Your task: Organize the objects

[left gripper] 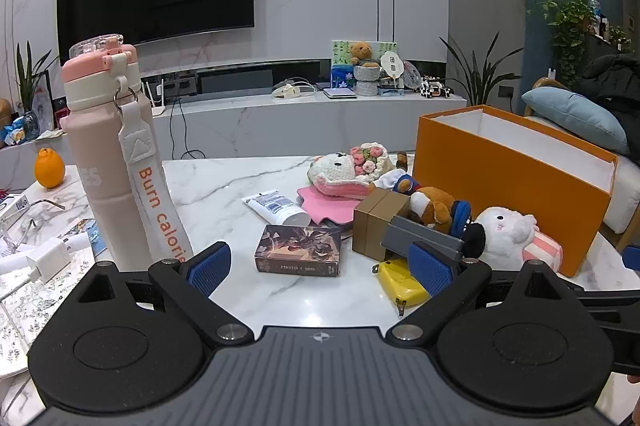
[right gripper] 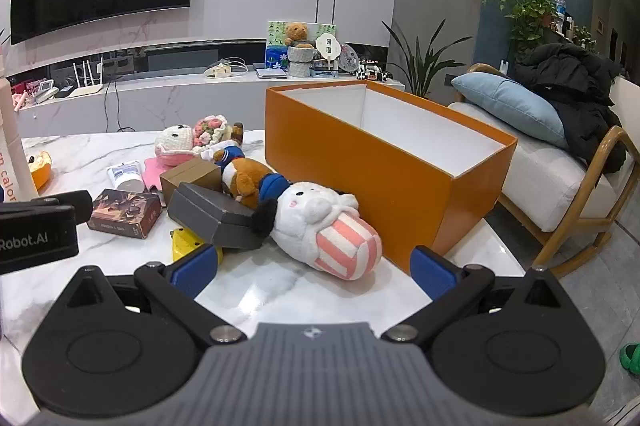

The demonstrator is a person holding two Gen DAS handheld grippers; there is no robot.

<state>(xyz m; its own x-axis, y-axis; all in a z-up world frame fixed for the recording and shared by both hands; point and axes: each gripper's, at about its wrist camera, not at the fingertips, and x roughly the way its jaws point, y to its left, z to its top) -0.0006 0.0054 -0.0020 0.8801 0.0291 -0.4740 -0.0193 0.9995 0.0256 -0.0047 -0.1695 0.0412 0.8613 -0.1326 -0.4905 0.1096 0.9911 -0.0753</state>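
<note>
An open orange box (left gripper: 516,186) (right gripper: 384,166) with a white inside stands on the marble table (left gripper: 224,182) (right gripper: 256,286). Beside it lies a heap: a white plush with a pink-striped cup (right gripper: 324,226) (left gripper: 512,230), a brown plush in blue (right gripper: 250,180) (left gripper: 434,206), a grey box (right gripper: 216,216), a tan box (left gripper: 376,222), a yellow item (left gripper: 398,280), a dark card box (left gripper: 298,250) (right gripper: 126,212), a white tube (left gripper: 276,206), a pink crochet toy (left gripper: 348,170). My left gripper (left gripper: 320,268) is open before the card box. My right gripper (right gripper: 314,270) is open before the white plush.
A tall pink bottle (left gripper: 108,150) stands at the table's left, with an orange (left gripper: 49,168), a white charger (left gripper: 48,258) and papers beyond it. A chair with a blue cushion (right gripper: 516,106) and black coat sits right of the table. The left gripper's body (right gripper: 38,230) shows in the right wrist view.
</note>
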